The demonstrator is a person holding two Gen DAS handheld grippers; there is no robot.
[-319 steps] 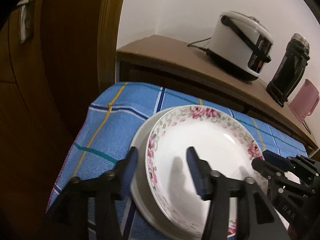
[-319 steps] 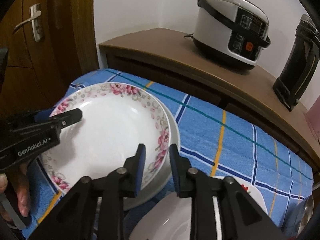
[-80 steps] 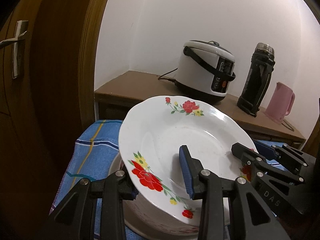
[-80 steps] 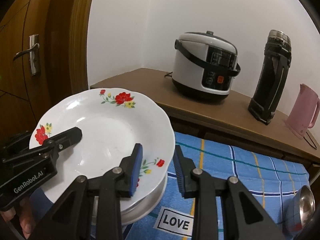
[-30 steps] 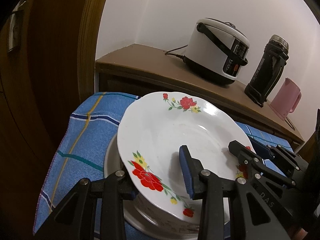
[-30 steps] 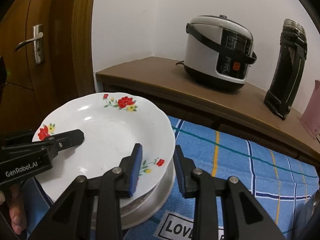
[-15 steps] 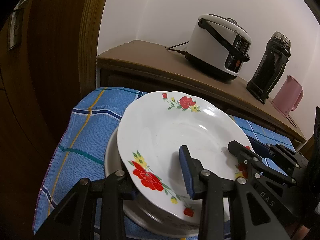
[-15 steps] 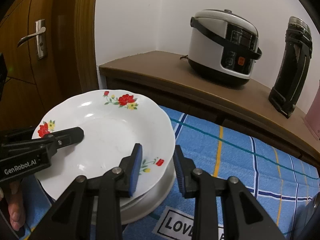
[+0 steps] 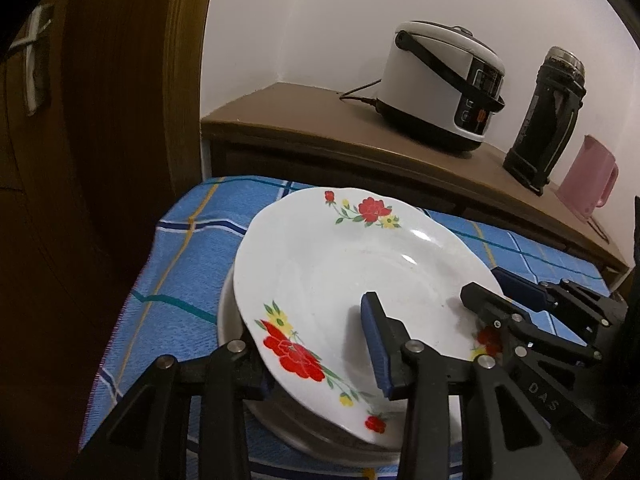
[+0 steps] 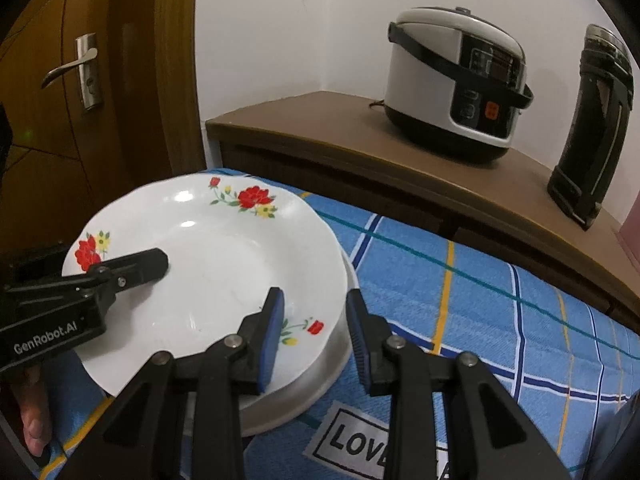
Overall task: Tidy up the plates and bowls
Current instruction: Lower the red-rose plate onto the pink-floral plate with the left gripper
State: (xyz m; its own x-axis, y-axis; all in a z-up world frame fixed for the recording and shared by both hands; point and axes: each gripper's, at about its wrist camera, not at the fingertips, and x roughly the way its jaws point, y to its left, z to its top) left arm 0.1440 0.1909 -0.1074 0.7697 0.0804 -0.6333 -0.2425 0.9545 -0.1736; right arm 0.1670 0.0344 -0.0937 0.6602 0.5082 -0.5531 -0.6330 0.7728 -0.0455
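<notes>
Glossy white plate with a wavy rim and red flower prints, sitting on top of a stack of plates on a blue checked cloth. Left gripper straddling the plate's near rim, jaws opening, one black finger over the plate and one under it. Right gripper partly open astride the plate's right edge, grip unclear; behind the plate, a smooth wooden counter holding a rounded white cooker.

Hidden beneath the flowered plate
Dishes stacked under that plate showed only a rim; the left claw's lower finger vanished beneath it; a pink jug was cropped.
</notes>
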